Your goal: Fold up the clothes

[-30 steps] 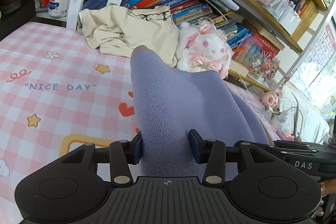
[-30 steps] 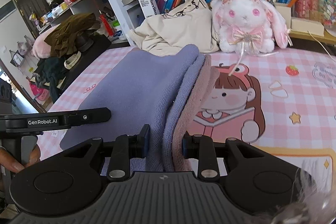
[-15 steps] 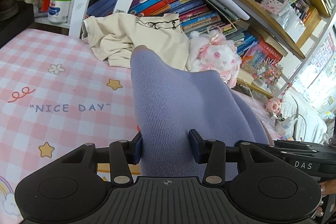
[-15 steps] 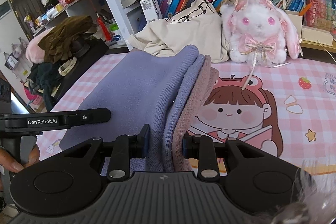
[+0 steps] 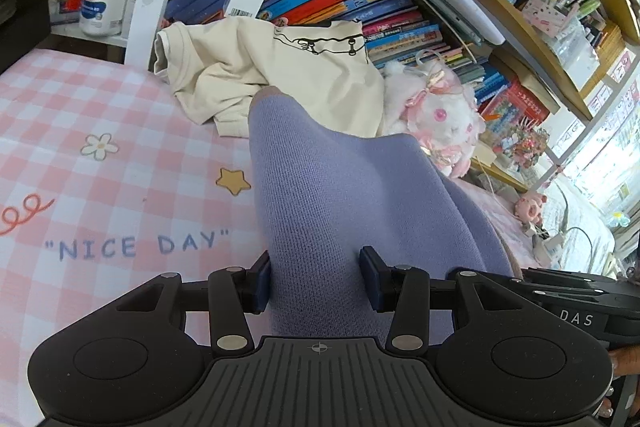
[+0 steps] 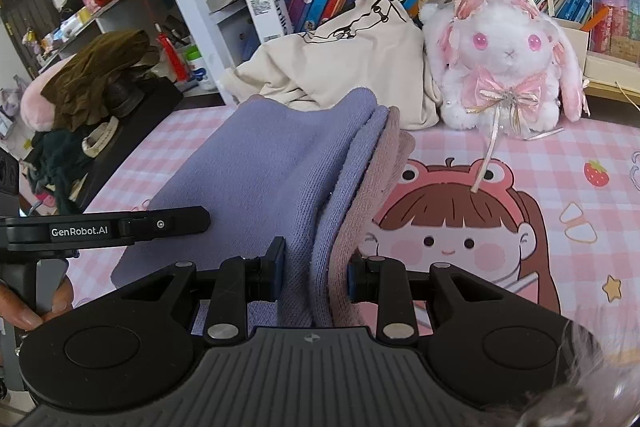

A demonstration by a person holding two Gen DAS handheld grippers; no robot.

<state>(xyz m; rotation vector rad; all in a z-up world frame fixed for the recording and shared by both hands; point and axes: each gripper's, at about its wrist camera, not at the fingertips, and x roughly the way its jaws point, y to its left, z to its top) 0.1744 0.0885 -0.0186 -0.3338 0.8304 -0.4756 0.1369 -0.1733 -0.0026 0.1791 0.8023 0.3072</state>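
While draped forward, sweater (image 5: 340,211) fills both fingers (image 5: 262,283).

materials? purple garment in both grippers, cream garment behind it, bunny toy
Purple garment: looks like a soft knit, matte, fine ribbed loops visible; pinkish-brown layer at its edge in the right view.
Cream garment: smooth woven or jersey fabric, likely cotton, crumpled, with a black line print.
Bunny toy: fluffy white plush, shiny satin-like pink bow, glossy pink eyes.

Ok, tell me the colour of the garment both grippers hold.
Lavender purple garment with dusty pink inner layers, clearest in the right wrist view.
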